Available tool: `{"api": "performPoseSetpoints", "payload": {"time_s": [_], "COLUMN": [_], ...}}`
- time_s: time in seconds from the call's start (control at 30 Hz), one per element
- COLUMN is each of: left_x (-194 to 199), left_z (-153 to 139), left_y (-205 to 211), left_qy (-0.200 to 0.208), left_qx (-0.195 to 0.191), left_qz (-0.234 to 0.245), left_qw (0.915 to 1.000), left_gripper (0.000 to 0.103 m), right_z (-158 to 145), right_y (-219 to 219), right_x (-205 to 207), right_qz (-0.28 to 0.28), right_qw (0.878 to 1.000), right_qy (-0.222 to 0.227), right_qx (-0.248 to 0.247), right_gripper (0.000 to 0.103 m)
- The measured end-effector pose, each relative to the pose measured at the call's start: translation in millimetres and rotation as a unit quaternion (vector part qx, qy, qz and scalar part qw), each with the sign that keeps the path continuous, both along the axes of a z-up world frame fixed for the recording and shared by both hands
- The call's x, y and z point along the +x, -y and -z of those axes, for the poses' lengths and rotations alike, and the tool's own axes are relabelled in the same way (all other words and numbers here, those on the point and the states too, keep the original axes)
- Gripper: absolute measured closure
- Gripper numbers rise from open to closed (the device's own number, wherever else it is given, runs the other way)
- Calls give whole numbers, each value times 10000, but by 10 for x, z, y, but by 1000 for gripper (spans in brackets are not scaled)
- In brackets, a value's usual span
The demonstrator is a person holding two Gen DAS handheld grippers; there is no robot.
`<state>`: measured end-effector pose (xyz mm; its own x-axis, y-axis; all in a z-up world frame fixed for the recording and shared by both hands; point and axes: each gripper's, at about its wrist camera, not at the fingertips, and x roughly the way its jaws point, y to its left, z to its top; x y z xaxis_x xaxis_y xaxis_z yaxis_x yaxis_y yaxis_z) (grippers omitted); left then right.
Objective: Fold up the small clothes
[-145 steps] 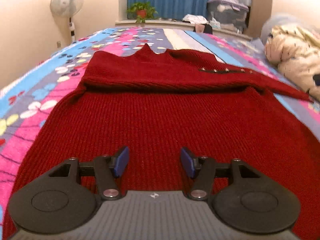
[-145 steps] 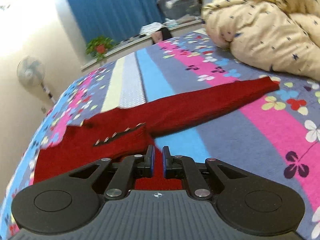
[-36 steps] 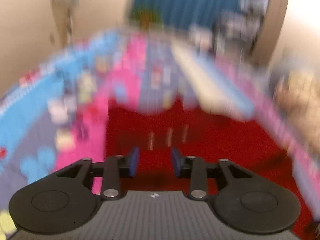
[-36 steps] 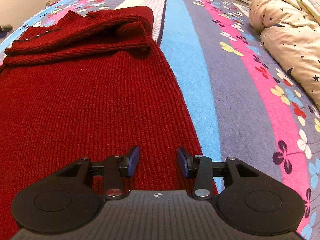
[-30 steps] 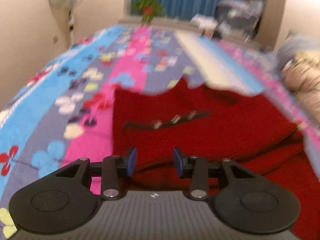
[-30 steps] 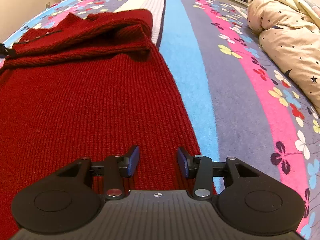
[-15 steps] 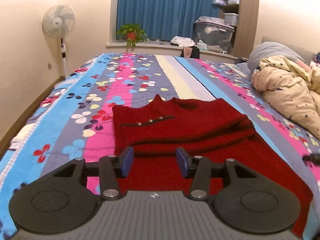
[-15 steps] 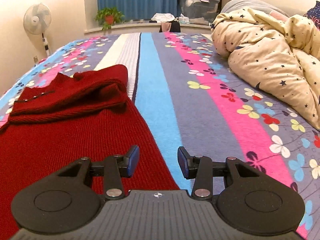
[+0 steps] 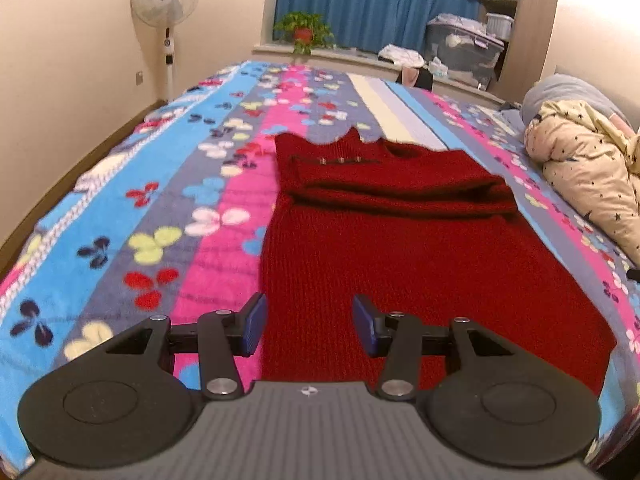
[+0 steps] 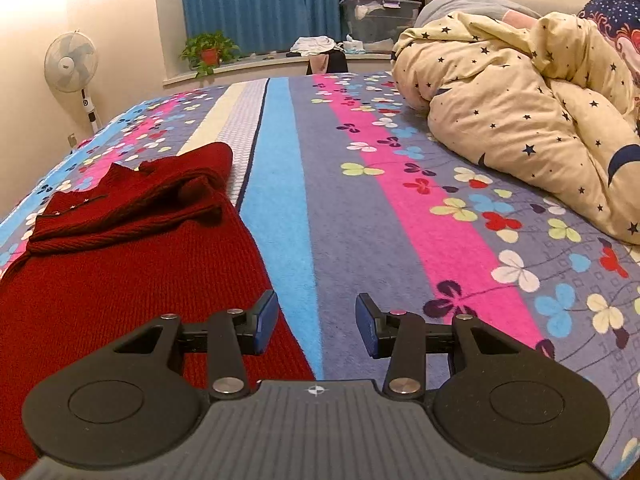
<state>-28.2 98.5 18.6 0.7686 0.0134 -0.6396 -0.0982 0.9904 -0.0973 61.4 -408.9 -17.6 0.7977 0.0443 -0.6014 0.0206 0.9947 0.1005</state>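
A dark red knitted sweater (image 9: 404, 248) lies flat on the striped floral bedspread (image 9: 168, 208), both sleeves folded across its chest below the collar. My left gripper (image 9: 307, 325) is open and empty, over the sweater's near left hem corner. In the right wrist view the sweater (image 10: 132, 276) fills the left side. My right gripper (image 10: 316, 325) is open and empty, over the sweater's near right edge, its left finger above the knit and its right finger above the bedspread (image 10: 400, 216).
A cream star-print duvet (image 10: 520, 120) is heaped on the bed's right side, also in the left wrist view (image 9: 588, 176). A standing fan (image 9: 166, 20) is by the left wall. A windowsill with a plant (image 9: 304, 34) and storage boxes (image 9: 464, 48) lies beyond the bed's far end.
The right sleeve has been folded onto the chest and released; the right gripper opened. Both grippers pulled back from the collar end toward the hem, and in the last half second moved slightly outward to the hem corners.
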Motion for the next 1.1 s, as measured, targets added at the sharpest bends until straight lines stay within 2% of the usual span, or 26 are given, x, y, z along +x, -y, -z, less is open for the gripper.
{"api": "performPoseSetpoints", "payload": {"time_s": [0.1, 0.3, 0.33, 0.43, 0.5, 0.57, 0.7, 0.83, 0.97, 1.1], "left_x": [-16, -91, -91, -65, -63, -37, 5, -7, -3, -21], "left_z": [191, 578, 598, 601, 633, 698, 768, 769, 765, 704], "left_y": [-16, -149, -141, -102, -99, -73, 21, 60, -12, 14], "left_qy": [-108, -327, -372, -429, -488, -668, -839, -782, -779, -621], "left_qx": [-197, -1098, -1154, -1034, -1062, -1067, -808, -637, -823, -637], "left_qz": [-71, -533, -532, -437, -383, -318, -126, -140, -229, -319], "left_qw": [9997, 9920, 9912, 9928, 9924, 9915, 9931, 9948, 9933, 9955], "left_gripper": [51, 51, 51, 51, 46, 46, 42, 42, 42, 43], "right_z": [5, 40, 52, 111, 172, 256, 490, 632, 689, 707], "right_y": [13, 56, 70, 108, 105, 74, -56, -115, -139, -150], "right_x": [-12, -18, -17, -4, 19, 47, 121, 163, 180, 190], "right_qz": [4, 60, 76, 91, 51, -61, -329, -345, -353, -367], "right_qw": [10000, 9999, 9999, 9995, 9989, 9971, 9890, 9826, 9801, 9794], "right_qy": [-13, -105, -137, -298, -476, -752, -1431, -1813, -1938, -1964], "right_qx": [0, 41, 45, 35, 20, -29, -155, -187, -252, -278], "right_gripper": [58, 58, 58, 56, 53, 46, 46, 33, 31, 29]}}
